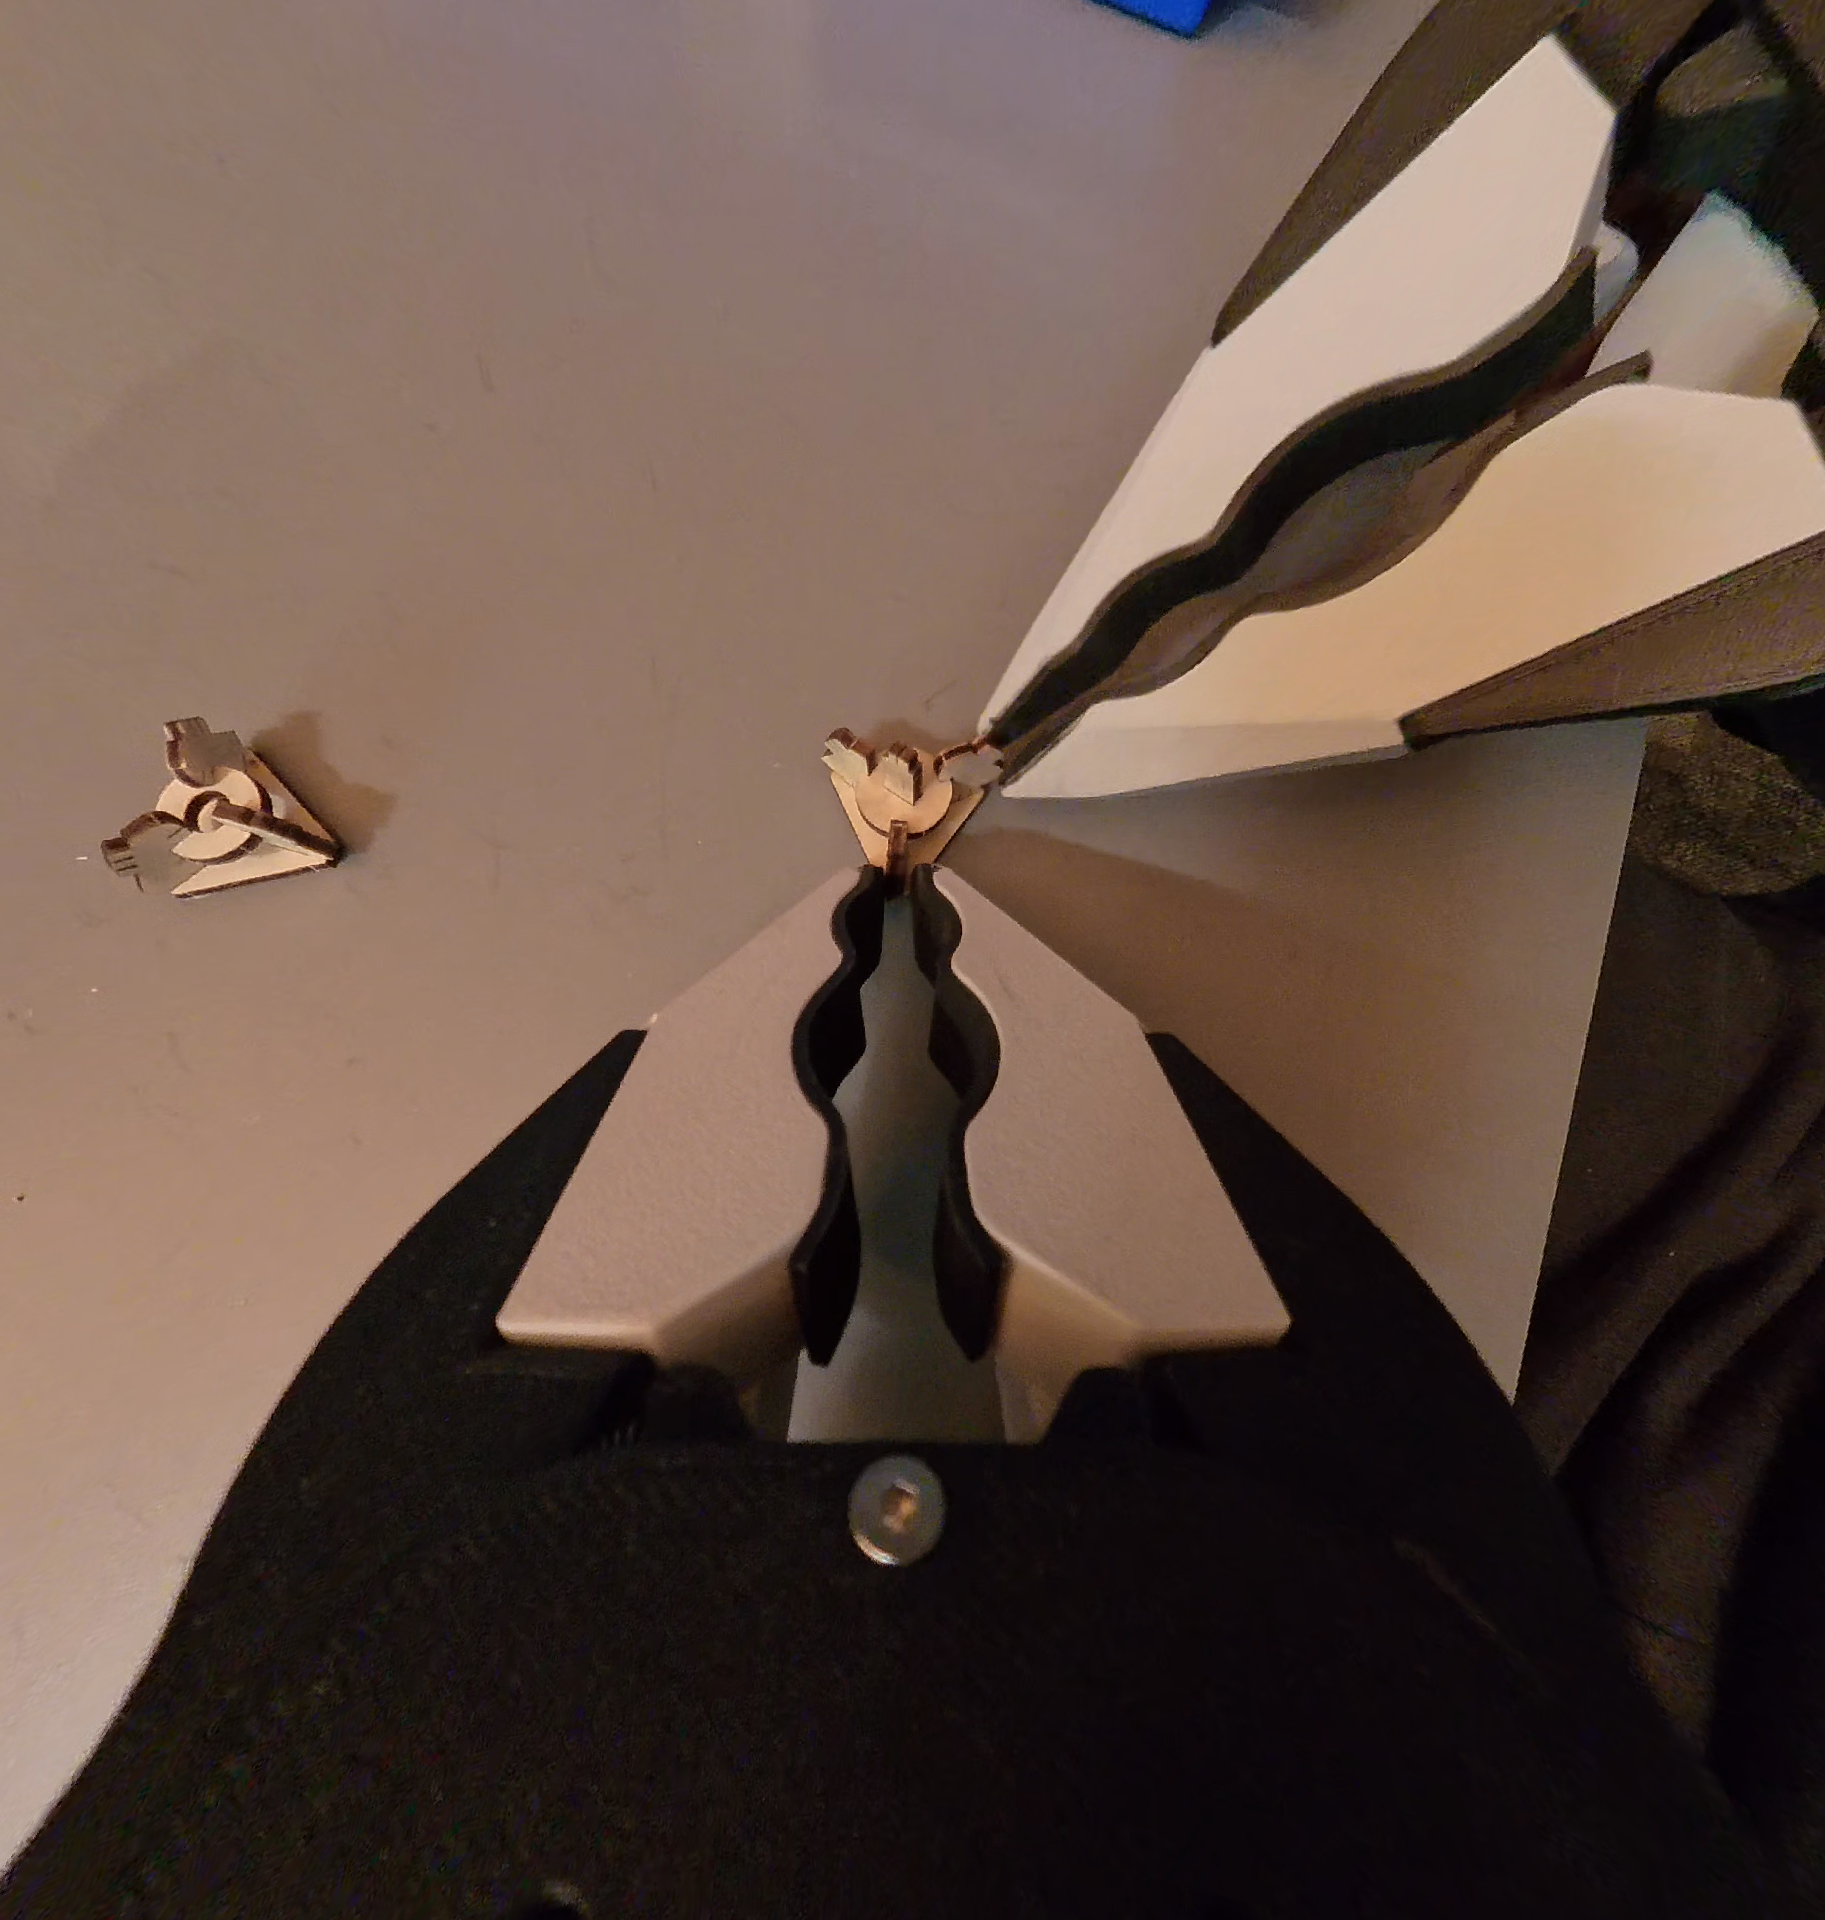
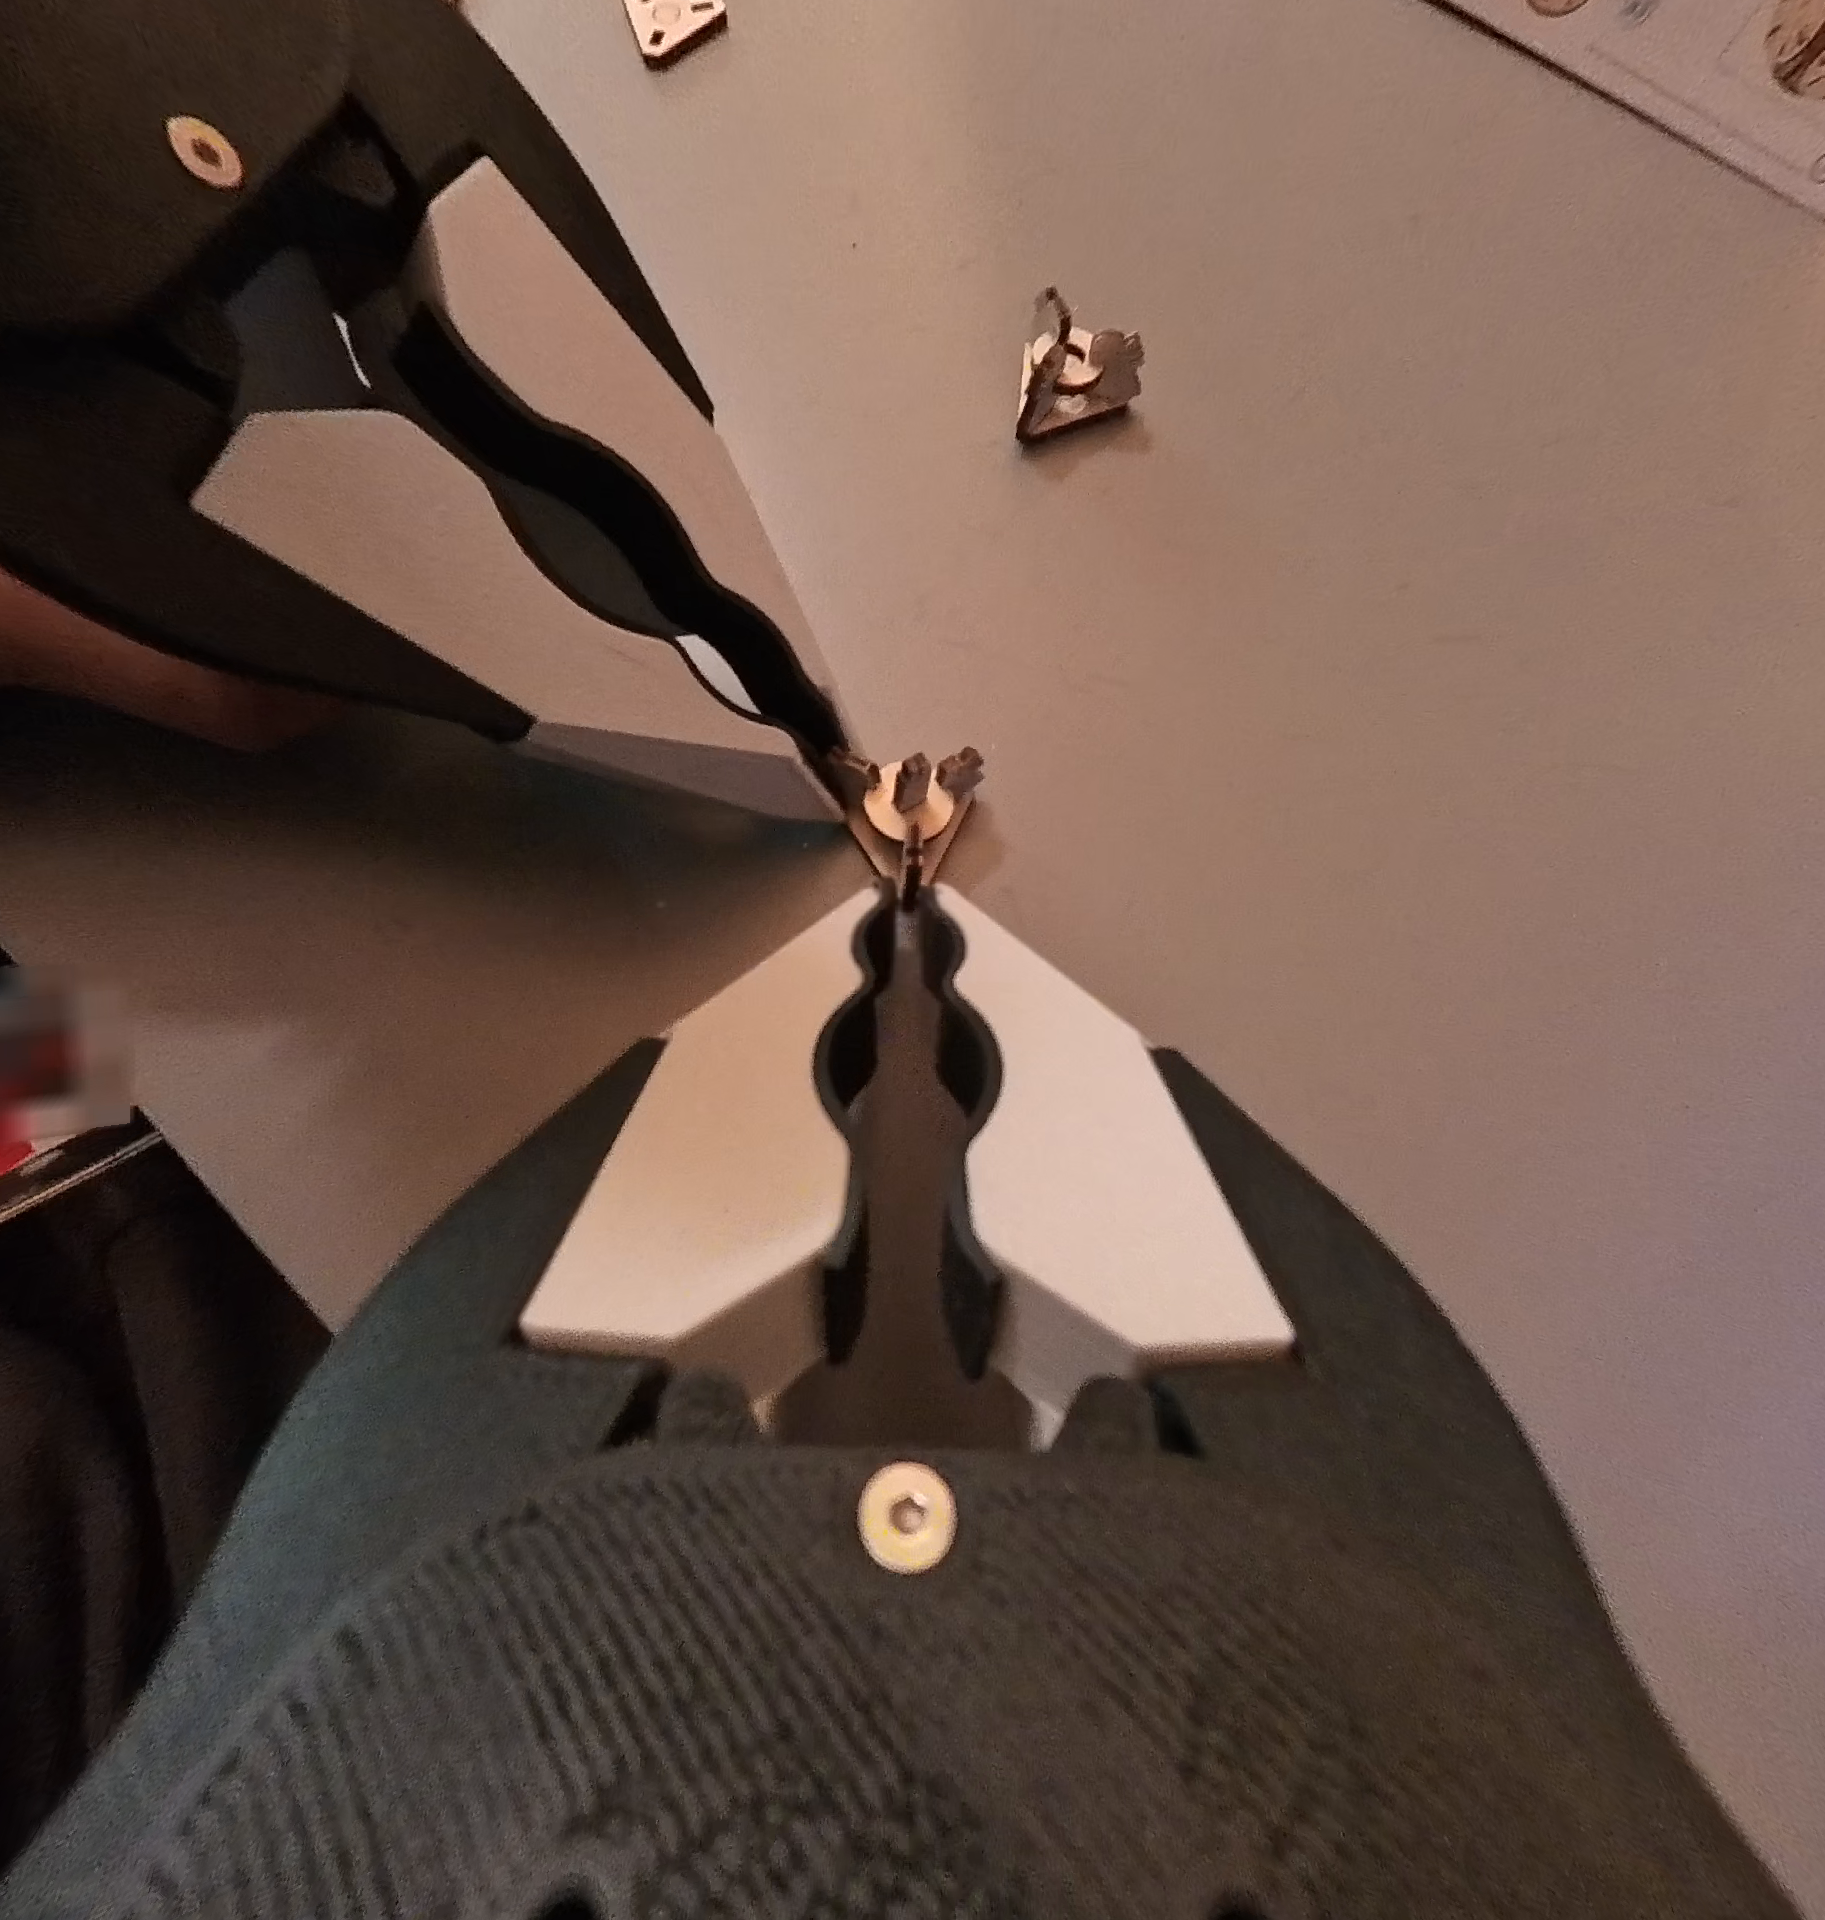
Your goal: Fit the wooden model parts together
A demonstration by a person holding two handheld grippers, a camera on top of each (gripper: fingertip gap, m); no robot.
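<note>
Left gripper (image 1: pixel 895 871) pinching upright tab of wooden triangle assembly (image 1: pixel 892 805) dead ahead; right gripper (image 2: pixel 909 896) pinching another tab, across.

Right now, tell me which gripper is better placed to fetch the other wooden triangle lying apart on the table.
Probably neither is free: left gripper and right gripper each pinch a tab of the wooden assembly. The spare triangle lies on the left gripper's side, so left.
</note>
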